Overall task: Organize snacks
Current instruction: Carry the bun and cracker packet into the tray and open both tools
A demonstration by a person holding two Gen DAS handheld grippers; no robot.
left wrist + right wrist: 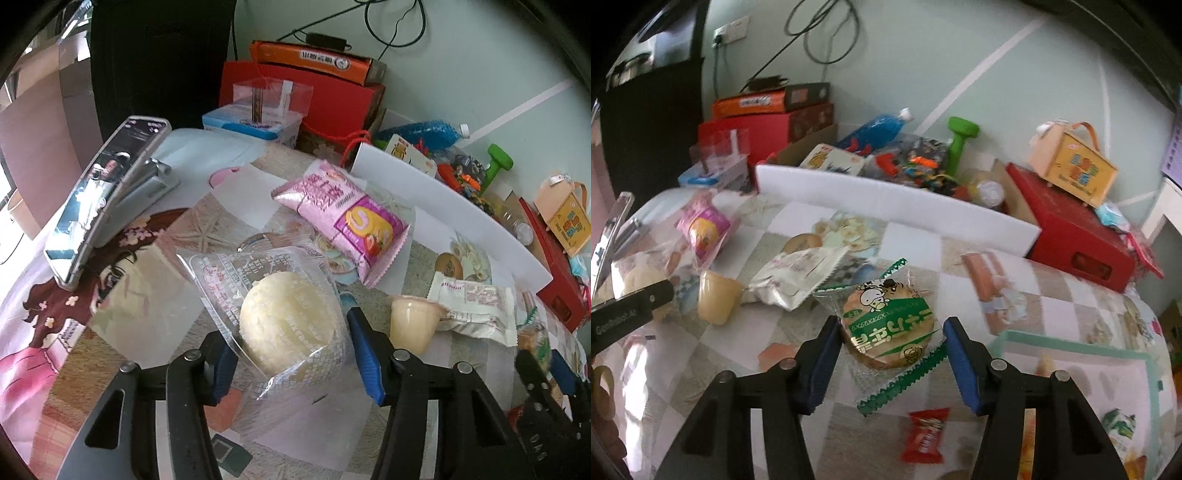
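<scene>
Over patterned tablecloth (713,332), left gripper (291,354) clasps a clear-wrapped bun (288,321) and right gripper (890,350) clasps a green-wrapped biscuit (890,325), likely for sorting.

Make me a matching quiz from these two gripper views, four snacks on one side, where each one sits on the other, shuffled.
Things:
1. clear-wrapped pastry
2. green-wrapped biscuit
3. red candy
4. jelly cup

Places:
A. beside the white packet
B. between the right gripper's fingers
C. on the cloth below the biscuit
D. between the left gripper's fingers

Pairs: 1-D, 2-B, 3-C, 4-A
</scene>
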